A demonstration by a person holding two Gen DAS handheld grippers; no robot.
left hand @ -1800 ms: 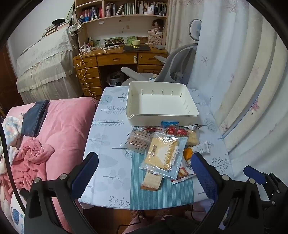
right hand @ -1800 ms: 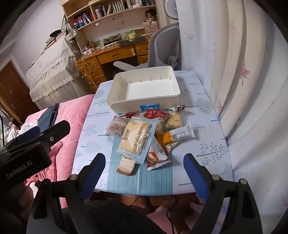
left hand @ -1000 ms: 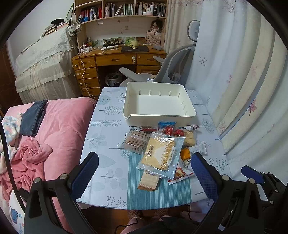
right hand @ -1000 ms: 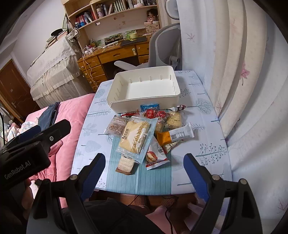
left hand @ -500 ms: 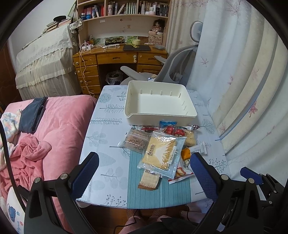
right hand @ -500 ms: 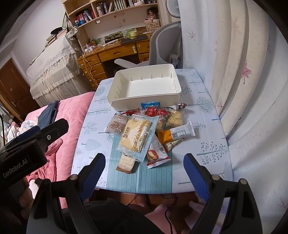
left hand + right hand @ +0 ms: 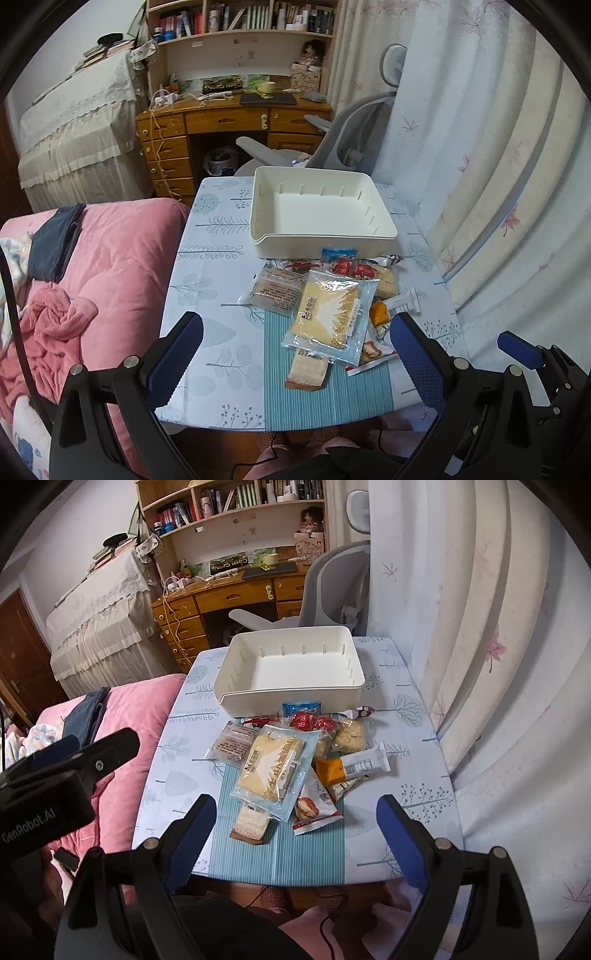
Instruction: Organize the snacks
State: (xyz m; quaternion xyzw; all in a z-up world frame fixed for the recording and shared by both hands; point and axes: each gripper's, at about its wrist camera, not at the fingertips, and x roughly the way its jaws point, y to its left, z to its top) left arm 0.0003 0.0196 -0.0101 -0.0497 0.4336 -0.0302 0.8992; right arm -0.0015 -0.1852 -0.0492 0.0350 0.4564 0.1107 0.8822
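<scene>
A wooden desk (image 7: 236, 118) under a bookshelf (image 7: 243, 22), grey swivel chair (image 7: 343, 147), pink quilted bed (image 7: 110, 266), and pale leaf-printed curtains (image 7: 480, 129).

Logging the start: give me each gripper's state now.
Left gripper: open, holding nothing.
Right gripper: open, holding nothing.

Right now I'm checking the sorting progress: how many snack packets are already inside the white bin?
0. The white bin is empty; every packet, including the big yellow cake pack, lies piled on the table in front of it.
</scene>
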